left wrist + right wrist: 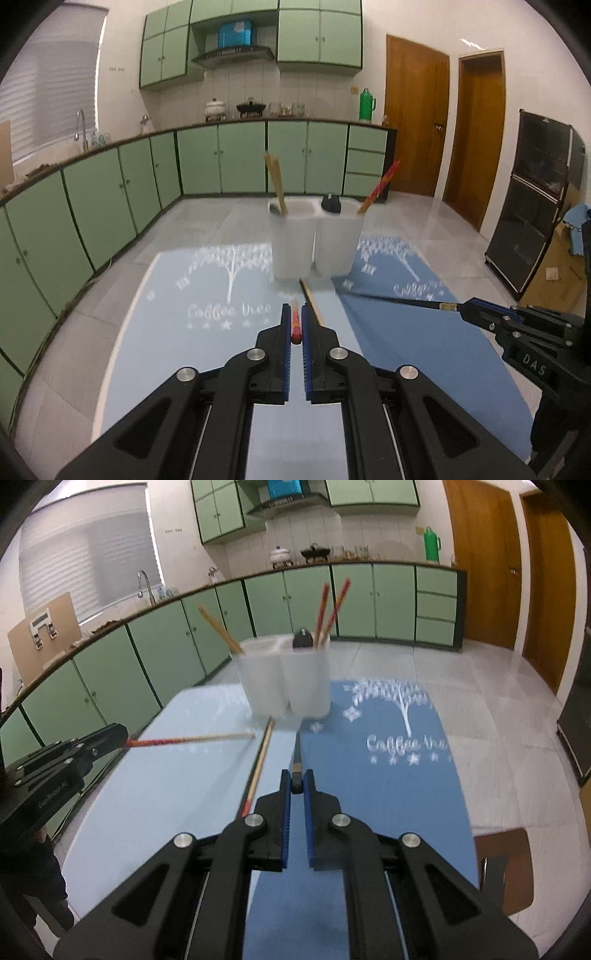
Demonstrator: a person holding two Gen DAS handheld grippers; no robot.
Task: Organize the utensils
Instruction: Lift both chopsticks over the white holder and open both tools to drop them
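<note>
A white utensil holder [314,243] with several compartments stands on the table; it also shows in the right wrist view [286,679]. It holds tan chopsticks [219,629], red chopsticks [330,609] and a black utensil [303,638]. My left gripper [295,325] is shut on a red chopstick [295,325], which points toward the holder [184,739]. My right gripper [296,784] is shut on a black chopstick [297,753], seen from the side in the left wrist view [406,301]. A tan chopstick [260,760] lies loose on the table between them.
The table carries a light blue mat [192,295] and a darker blue mat [369,775]. Green kitchen cabinets [110,192] run behind. A wooden chair seat [502,867] is at the right of the table.
</note>
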